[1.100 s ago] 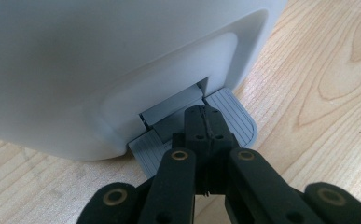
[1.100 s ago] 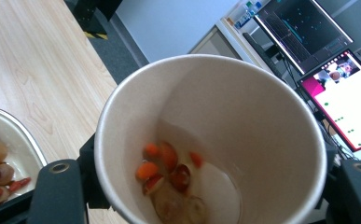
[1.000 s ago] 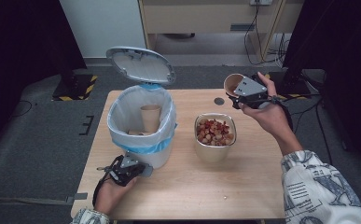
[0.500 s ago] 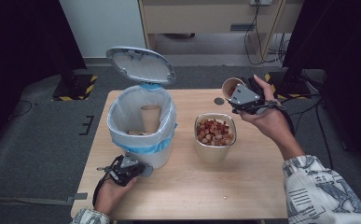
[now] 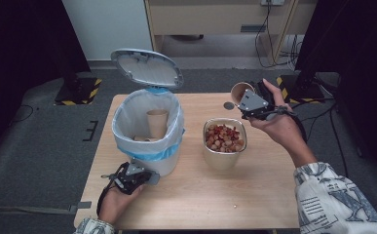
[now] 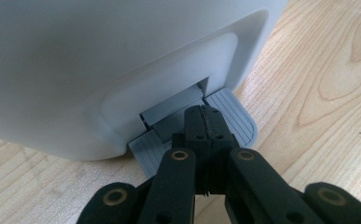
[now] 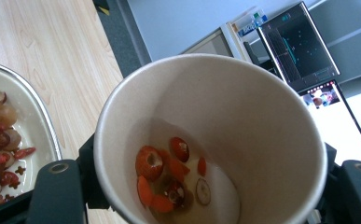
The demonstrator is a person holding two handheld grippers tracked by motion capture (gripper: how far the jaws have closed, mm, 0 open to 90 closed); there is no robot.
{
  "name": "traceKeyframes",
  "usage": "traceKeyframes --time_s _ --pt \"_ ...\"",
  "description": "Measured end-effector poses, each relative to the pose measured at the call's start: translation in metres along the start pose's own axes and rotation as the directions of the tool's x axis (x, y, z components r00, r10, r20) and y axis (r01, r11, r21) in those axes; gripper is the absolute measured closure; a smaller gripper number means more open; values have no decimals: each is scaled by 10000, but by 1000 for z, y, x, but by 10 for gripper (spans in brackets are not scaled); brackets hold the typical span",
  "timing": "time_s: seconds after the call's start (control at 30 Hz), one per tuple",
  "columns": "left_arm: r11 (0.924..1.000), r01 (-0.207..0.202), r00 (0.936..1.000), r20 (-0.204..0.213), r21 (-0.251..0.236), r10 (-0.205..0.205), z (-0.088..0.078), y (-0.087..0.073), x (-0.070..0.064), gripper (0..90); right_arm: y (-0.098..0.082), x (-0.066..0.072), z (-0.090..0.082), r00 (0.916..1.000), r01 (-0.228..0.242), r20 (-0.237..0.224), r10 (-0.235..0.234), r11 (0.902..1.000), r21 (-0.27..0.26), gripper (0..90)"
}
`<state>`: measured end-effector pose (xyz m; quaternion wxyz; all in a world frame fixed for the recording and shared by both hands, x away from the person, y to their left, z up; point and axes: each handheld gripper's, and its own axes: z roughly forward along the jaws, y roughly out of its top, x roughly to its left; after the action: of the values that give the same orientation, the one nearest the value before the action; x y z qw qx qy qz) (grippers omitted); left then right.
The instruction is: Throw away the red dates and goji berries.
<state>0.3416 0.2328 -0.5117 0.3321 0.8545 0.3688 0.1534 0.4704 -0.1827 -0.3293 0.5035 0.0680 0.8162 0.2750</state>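
A white pedal bin (image 5: 149, 161) with a liner stands on the table's left half, its lid (image 5: 147, 67) raised. My left gripper (image 5: 152, 178) lies at its foot, shut, with its tips (image 6: 205, 112) on the grey pedal (image 6: 236, 112) under the bin wall (image 6: 99, 56). Above the table's far right, my right gripper (image 5: 247, 97) is shut on a paper cup (image 5: 239, 90), tipped on its side. Inside that cup (image 7: 243, 107) lie a few red fruit bits and a little liquid; the right gripper (image 7: 206, 184) has one jaw on each side of it.
A metal bowl (image 5: 224, 158) of red and pale fruit pieces sits mid-table, its rim (image 7: 38, 116) just left of the cup. Another paper cup (image 5: 157, 122) stands inside the bin. A small dark disc (image 5: 229, 105) lies near the far edge.
My right hand has shifted slightly left and lower with the cup. The left gripper has stayed on the pedal and the lid has stayed up.
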Motion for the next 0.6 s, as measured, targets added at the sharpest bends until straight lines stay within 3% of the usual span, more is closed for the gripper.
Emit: traceKeyframes --time_s 0.6 --pt "10000 12 10000 0 2 -12 0 0 0 898 -3 3 -8 9937 1093 243 -1098 9937 230 277"
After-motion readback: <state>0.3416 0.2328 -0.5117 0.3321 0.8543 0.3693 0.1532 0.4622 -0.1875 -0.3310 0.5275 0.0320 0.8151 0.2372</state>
